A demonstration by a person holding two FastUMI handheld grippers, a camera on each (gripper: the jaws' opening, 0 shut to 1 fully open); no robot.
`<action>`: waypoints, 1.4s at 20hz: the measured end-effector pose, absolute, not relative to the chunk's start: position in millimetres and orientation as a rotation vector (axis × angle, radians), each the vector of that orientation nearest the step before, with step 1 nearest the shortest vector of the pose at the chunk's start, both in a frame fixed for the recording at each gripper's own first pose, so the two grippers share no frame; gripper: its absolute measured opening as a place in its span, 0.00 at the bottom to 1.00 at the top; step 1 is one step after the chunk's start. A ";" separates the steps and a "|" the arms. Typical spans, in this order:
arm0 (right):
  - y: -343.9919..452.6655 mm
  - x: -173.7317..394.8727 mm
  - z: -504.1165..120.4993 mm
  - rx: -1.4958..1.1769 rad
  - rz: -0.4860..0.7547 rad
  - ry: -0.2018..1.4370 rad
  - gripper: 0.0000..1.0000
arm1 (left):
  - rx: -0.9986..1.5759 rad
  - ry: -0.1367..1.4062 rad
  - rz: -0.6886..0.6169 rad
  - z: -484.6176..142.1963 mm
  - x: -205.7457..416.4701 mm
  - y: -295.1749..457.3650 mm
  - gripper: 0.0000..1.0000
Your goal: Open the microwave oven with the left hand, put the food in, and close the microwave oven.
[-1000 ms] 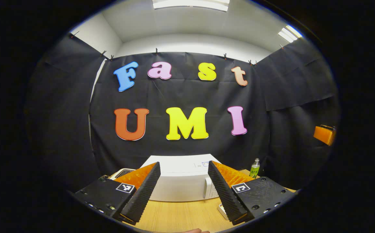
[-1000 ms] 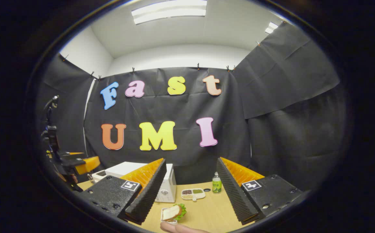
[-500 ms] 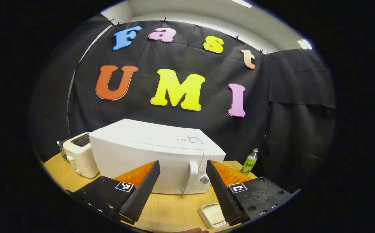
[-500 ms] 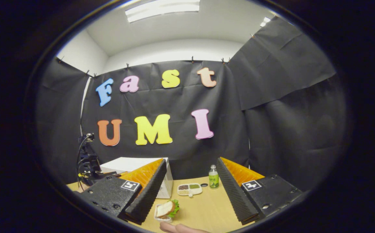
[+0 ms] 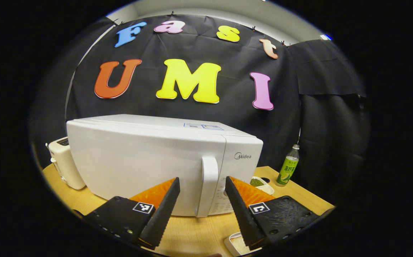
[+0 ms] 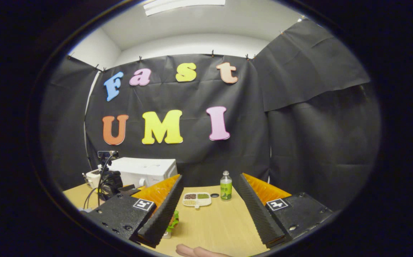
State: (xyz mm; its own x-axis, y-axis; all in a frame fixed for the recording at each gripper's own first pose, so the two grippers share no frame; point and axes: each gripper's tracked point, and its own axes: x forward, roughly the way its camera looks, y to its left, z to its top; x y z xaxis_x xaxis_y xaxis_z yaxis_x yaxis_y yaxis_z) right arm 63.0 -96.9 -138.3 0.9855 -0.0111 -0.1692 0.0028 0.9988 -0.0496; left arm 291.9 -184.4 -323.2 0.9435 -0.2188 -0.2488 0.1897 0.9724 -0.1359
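Observation:
The white microwave [image 5: 138,160] stands on the wooden table with its door closed. Its upright white handle [image 5: 208,185] lies just beyond the gap of my open left gripper [image 5: 201,179], not touched. A white food tray [image 5: 236,242] peeks out by that gripper's right finger. In the right gripper view the microwave [image 6: 146,171] is far off at the left, with the left gripper [image 6: 112,180] in front of it. My right gripper [image 6: 210,176] is open and holds nothing. The sandwich's green lettuce [image 6: 173,219] shows beside its left finger; the rest of the food is hidden.
A cream toaster [image 5: 62,164] stands left of the microwave. A green bottle [image 6: 225,190] and a divided dish of grains [image 6: 197,199] sit toward the table's back. Bare table [image 6: 213,228] lies between the right gripper's fingers. A fingertip [image 6: 195,251] shows at the bottom edge.
My left gripper has dropped and come close to the microwave, whose handle now sits between its fingers' line. The right gripper moved slightly, and the sandwich slid behind its left finger.

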 end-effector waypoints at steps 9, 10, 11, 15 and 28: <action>-111.7 76.3 -183.8 -0.100 -0.024 0.255 1.00 | -0.024 0.255 -0.173 -347.1 313.2 -189.4 0.15; -112.8 76.7 -188.9 -0.104 -0.029 0.263 1.00 | -0.010 0.252 -0.165 -347.3 312.6 -188.5 0.22; -112.9 77.0 -193.6 -0.106 -0.031 0.274 1.00 | -0.023 0.250 -0.168 -347.6 313.6 -189.5 0.15; -112.1 76.9 -202.2 -0.084 -0.031 0.296 0.99 | -0.012 0.266 -0.191 -348.3 311.6 -190.2 0.02; -77.5 43.1 -192.0 -0.099 0.014 0.300 1.00 | -0.038 0.222 -0.318 -334.4 181.4 -141.7 0.02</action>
State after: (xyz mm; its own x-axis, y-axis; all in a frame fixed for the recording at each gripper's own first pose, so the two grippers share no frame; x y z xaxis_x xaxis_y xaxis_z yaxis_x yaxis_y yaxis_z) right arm 43.1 -77.5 -192.0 0.9551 -0.0006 -0.2962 -0.0290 0.9950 -0.0956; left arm 181.4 -141.7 -334.4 0.9256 -0.3145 -0.2107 0.3062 0.9493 -0.0715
